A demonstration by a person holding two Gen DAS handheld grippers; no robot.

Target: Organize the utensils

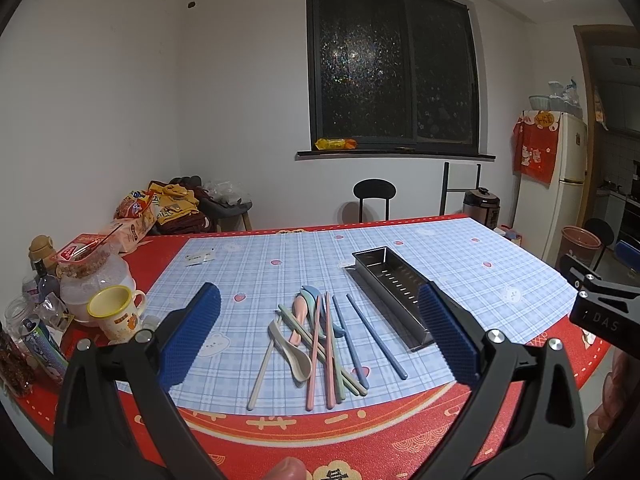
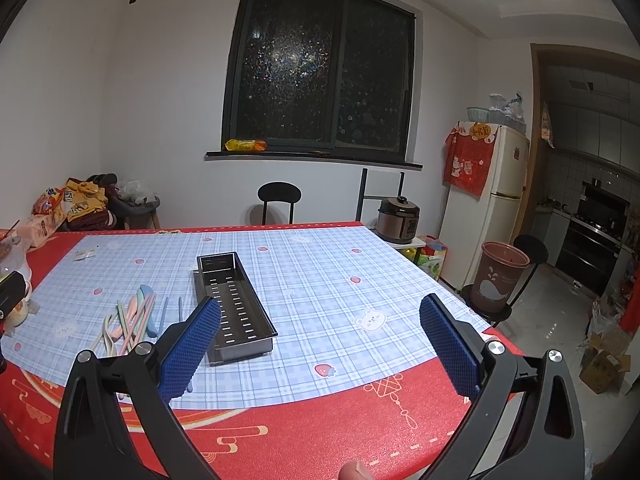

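A pile of pastel utensils (image 1: 320,340) lies on the blue checked mat: pink, green, beige and blue chopsticks, a beige spoon (image 1: 292,350), a pink spoon and a blue spoon. An empty slotted steel tray (image 1: 390,296) lies just right of the pile. My left gripper (image 1: 320,336) is open and empty, held above the table's near edge, facing the pile. My right gripper (image 2: 320,340) is open and empty, right of the tray (image 2: 234,306). The pile also shows in the right wrist view (image 2: 136,320), left of the tray.
Clutter stands at the table's left edge: a yellow-rimmed mug (image 1: 116,312), jars, a snack container (image 1: 86,264) and bags. A black chair (image 1: 374,198) stands beyond the table. A brown bin (image 2: 502,276), a rice cooker (image 2: 398,218) and a fridge (image 2: 486,204) stand at the right.
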